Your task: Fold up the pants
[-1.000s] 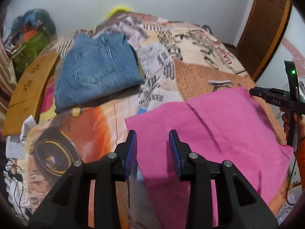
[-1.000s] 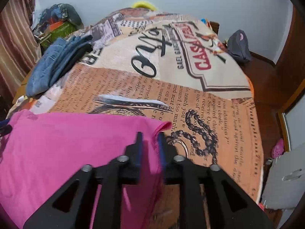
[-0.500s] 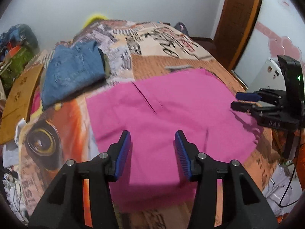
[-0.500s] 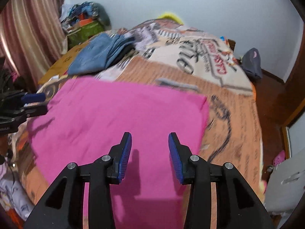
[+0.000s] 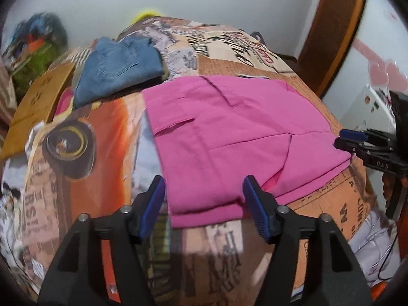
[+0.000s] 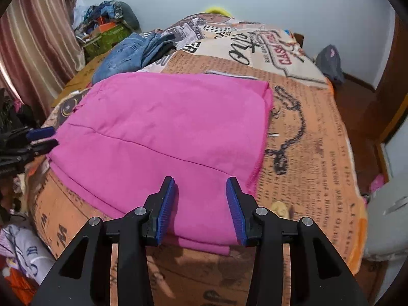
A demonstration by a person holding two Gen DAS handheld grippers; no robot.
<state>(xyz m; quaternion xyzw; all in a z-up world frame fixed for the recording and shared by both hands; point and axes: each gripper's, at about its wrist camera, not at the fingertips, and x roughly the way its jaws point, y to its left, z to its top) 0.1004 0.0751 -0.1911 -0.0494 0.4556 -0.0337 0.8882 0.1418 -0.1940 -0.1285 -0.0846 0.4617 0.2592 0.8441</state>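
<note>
Pink pants lie folded flat on the printed bedspread, near the bed's front edge; they also show in the right wrist view. My left gripper is open and empty, held just short of the pants' near edge. My right gripper is open and empty, above the pants' near edge on the other side. Each gripper shows in the other's view, the right one at the pants' right corner, the left one at their left corner.
Folded blue jeans lie at the back left of the bed. A tan board and a clutter pile sit at the left. A wooden door frame stands at the right. A grey bag lies on the floor.
My right gripper, shut on the pants' edge a second ago, has opened and let go. Both grippers have drawn back toward the front edge; the pants now lie flat.
</note>
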